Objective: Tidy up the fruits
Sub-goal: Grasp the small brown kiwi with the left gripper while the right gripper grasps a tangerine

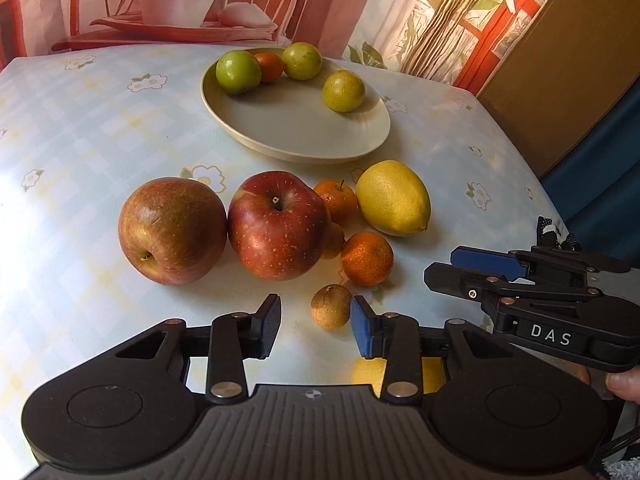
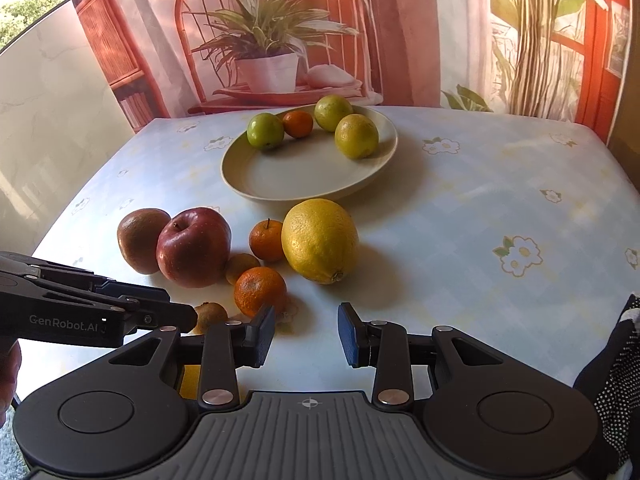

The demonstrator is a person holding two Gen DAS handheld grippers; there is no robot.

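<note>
A cream plate (image 1: 296, 136) (image 2: 280, 176) at the table's far middle holds three green fruits and a small orange one (image 1: 270, 66). In front of it lie two red apples (image 1: 172, 230) (image 1: 280, 224), a big yellow lemon (image 1: 394, 198) (image 2: 320, 240), two mandarins (image 1: 367, 258) (image 1: 338, 200) and a small brown fruit (image 1: 331, 306) (image 2: 210, 316). My left gripper (image 1: 316, 326) is open and empty, with the brown fruit just ahead between its tips. My right gripper (image 2: 306, 338) is open and empty, just in front of the near mandarin (image 2: 260, 290) and the lemon.
The table (image 2: 500, 200) has a pale blue flowered cloth, with bare cloth to the right. A curtain printed with a potted plant (image 2: 272, 60) hangs behind. Something yellow (image 1: 370, 374) lies under my left gripper. A brown cabinet (image 1: 568, 80) stands right.
</note>
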